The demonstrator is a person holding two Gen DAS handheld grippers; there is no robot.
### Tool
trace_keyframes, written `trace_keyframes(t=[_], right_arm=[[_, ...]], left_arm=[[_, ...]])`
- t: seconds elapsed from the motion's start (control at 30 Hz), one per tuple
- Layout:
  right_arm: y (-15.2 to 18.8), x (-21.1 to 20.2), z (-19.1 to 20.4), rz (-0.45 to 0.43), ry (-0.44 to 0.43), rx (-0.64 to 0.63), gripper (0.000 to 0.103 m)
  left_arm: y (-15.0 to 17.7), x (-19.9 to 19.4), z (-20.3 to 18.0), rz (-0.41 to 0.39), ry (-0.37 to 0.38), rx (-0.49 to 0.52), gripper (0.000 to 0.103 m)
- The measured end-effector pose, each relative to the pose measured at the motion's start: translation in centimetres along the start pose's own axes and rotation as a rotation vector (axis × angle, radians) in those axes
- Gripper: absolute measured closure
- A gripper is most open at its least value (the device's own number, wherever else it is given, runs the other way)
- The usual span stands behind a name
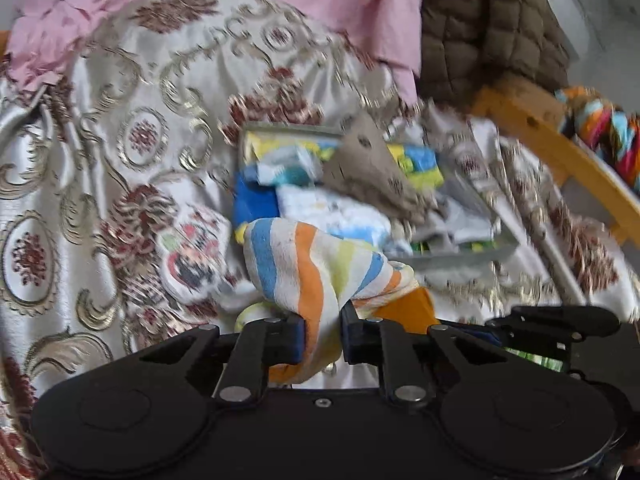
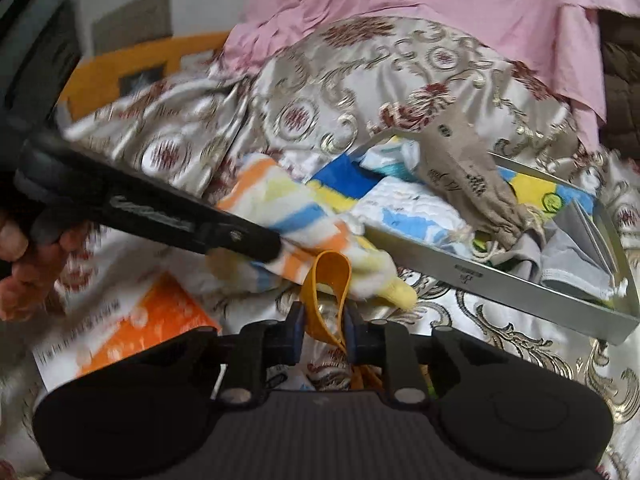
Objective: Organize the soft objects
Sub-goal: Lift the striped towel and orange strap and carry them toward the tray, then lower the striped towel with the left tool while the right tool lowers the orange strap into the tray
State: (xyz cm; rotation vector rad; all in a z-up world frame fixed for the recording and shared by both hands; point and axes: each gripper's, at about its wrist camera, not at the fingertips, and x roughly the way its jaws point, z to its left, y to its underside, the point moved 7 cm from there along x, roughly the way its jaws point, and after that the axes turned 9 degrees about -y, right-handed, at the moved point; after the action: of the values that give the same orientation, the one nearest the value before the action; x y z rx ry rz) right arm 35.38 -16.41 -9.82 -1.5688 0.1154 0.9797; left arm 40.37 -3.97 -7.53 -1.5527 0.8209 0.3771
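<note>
My left gripper (image 1: 322, 338) is shut on a striped cloth (image 1: 308, 264) with orange, blue and green bands, held just in front of a grey tray (image 1: 460, 260) of folded soft items. In the right wrist view the left gripper (image 2: 264, 246) comes in from the left with the same striped cloth (image 2: 280, 204). My right gripper (image 2: 323, 334) is shut on an orange loop strap (image 2: 330, 280) attached to that cloth. The grey tray (image 2: 500, 280) holds folded colourful cloths and a beige drawstring pouch (image 2: 468, 176).
Everything lies on a silver and maroon brocade bedspread (image 1: 100, 168). A pink sheet (image 2: 440, 4) is behind. A small embroidered pad (image 1: 196, 256) lies left of the tray. An orange and white packet (image 2: 136, 320) lies near left. A wooden frame (image 1: 560, 156) and a colourful braided item (image 1: 608, 128) are at right.
</note>
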Motion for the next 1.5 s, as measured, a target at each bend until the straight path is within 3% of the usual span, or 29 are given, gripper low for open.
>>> trace_keyframes(t=[0.27,0.5,0.73,1.27,1.37,1.5], right_arm=[[-2.1,-3.5,-3.0,-0.149,-0.013,0.120,0.084],[-3.3,-6.0,-6.0,-0.241,0.032,0.196,0.084],[-3.8,-8.2,-7.8,-0.310,0.049,0.253,0.084],[-5.0,-11.4,-12.4,-0.472,0.156,0.358,0.084],[-5.4,-11.5,-13.6,-0.475,0.212,0.369,0.084],[-6.6,-11.8,-15.5,-0.463,0.264,0.362,0.084]], left_arm=[[-2.5,-2.7,1.2,-0.139,0.069,-0.136,0.086],[-4.5,-5.8,0.1,-0.257,0.153,-0.167,0.086],[-6.0,-7.2,0.3,-0.319,0.175,-0.258,0.086],[-12.4,-2.2,-6.8,-0.373,0.213,-0.217,0.086],[-14.2,-0.4,-8.1,-0.392,0.241,-0.215,0.086],[-13.9,2.6,-9.0,-0.396,0.261,-0.211,0.086]])
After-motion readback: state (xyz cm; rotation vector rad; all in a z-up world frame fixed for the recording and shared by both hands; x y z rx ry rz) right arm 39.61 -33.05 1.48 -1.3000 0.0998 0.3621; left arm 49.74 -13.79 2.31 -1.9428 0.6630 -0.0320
